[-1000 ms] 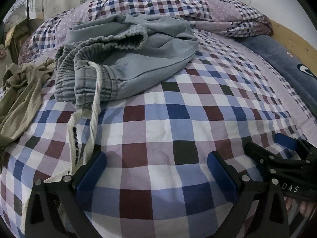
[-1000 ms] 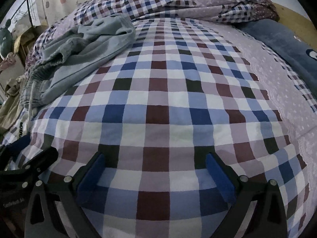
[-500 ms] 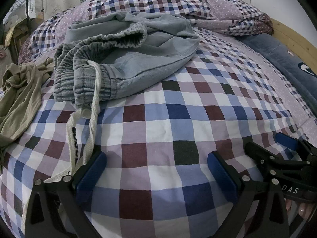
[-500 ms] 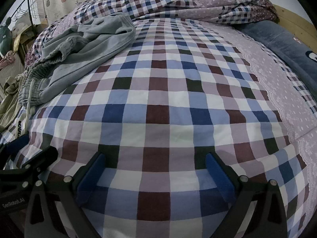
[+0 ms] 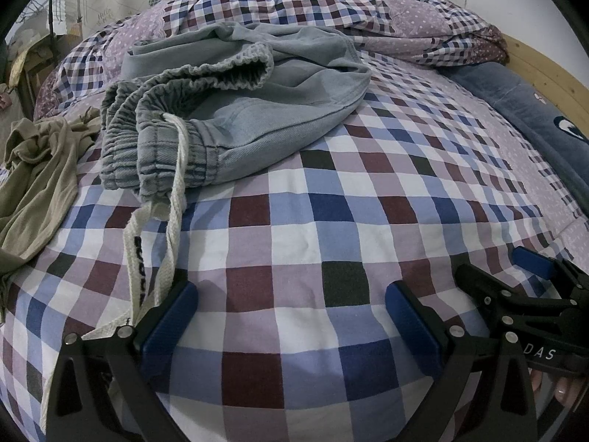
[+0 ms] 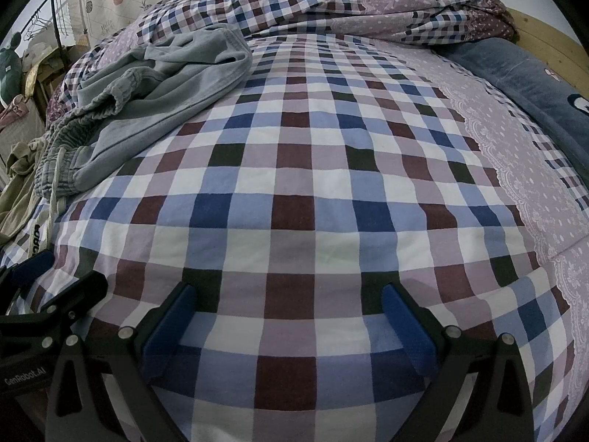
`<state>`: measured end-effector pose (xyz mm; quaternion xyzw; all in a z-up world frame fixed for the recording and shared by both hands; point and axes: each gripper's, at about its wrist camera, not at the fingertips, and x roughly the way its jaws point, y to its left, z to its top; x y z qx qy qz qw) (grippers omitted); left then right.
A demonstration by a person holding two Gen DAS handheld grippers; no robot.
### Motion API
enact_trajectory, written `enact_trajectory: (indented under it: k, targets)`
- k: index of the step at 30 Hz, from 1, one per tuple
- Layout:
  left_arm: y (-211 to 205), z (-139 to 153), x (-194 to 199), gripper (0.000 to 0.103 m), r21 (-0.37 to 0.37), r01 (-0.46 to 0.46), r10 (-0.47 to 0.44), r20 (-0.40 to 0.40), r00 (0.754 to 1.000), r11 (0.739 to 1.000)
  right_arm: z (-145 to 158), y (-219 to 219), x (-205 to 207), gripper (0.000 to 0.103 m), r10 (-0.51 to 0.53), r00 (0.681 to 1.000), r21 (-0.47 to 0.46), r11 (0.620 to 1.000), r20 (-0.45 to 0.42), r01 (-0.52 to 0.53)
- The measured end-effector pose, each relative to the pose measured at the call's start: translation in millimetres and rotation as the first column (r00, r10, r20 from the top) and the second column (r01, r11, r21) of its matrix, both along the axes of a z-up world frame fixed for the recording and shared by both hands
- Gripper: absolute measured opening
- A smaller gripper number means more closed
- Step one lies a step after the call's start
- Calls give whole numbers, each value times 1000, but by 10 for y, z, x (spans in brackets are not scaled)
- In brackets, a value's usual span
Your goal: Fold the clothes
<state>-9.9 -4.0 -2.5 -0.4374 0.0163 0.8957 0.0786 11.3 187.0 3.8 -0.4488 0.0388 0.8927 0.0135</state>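
Grey drawstring trousers (image 5: 257, 110) lying bunched toward bed's (image 5: 331, 228) far-left corner; left gripper (image 5: 291, 316) and right gripper (image 6: 287, 316) both hovering released; advisable: pinching the waistband (image 5: 154, 154), avoiding the drawstring (image 5: 173, 202).

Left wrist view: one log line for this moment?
left gripper open, empty | right gripper open, empty | trousers bunched, unfolded | bed

Soft matt woven-cotton checked bedsheet (image 5: 331, 221), faded grey denim-like trousers (image 5: 287, 110) with ribbed elastic waistband, flat woven white drawstring (image 5: 176, 184), thin limp khaki garment (image 5: 36, 176), varnished wooden bedframe (image 5: 545, 70), plush blue blanket (image 5: 522, 110)
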Motion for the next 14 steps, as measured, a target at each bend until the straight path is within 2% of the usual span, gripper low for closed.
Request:
enact_trajectory:
  k: [14]
  targets:
    - [-2, 11, 14, 103, 5, -3, 3, -1, 1000, 1000, -1, -5, 4, 103, -1, 1000, 0, 1000, -1, 1]
